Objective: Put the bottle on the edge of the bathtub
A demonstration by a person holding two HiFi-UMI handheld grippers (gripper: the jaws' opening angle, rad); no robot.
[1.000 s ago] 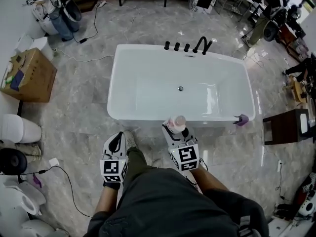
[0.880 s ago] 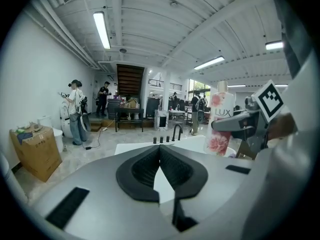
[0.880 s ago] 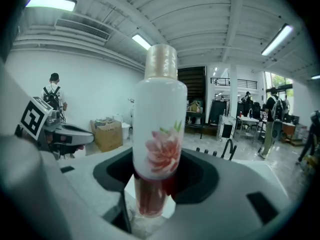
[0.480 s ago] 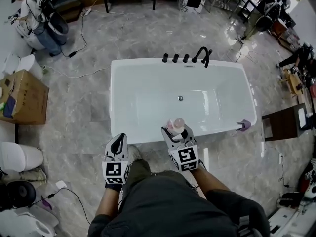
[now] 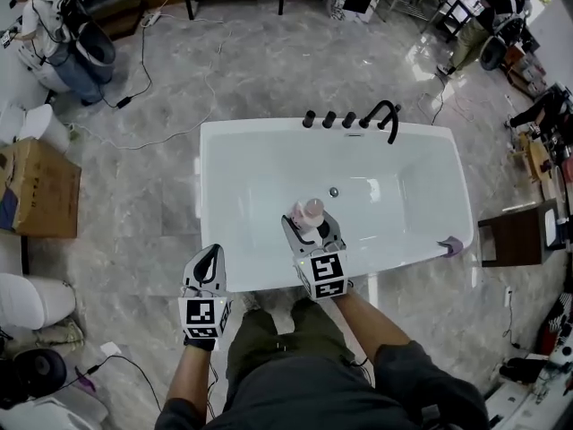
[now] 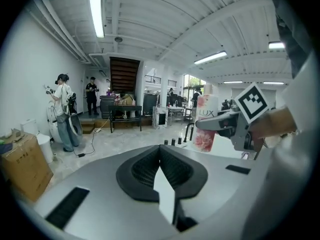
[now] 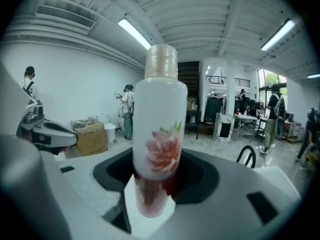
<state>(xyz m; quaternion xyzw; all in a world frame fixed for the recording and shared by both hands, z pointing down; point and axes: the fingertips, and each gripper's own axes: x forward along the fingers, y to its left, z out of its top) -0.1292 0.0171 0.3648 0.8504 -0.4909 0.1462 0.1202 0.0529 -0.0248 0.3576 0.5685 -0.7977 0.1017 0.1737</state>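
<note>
The white bottle (image 5: 312, 211) with a pink flower print and a pale cap stands upright in my right gripper (image 5: 309, 231), which is shut on its lower body. It hangs over the inside of the white bathtub (image 5: 200, 177), just past the near rim. In the right gripper view the bottle (image 7: 159, 134) fills the middle between the pads. My left gripper (image 5: 211, 256) is shut and holds nothing, low in front of the tub's near left corner. In the left gripper view the bottle (image 6: 205, 126) shows at the right, above the tub.
Black taps and a curved faucet (image 5: 358, 117) line the tub's far rim. A small purple thing (image 5: 450, 245) sits on the near right corner. A cardboard box (image 5: 40, 191) stands at left, a dark side table (image 5: 519, 236) at right. Cables cross the marble floor.
I have stepped closer to the tub. My right gripper has carried the bottle from in front of the near rim to over the tub's inside. The left gripper stays low in front.
</note>
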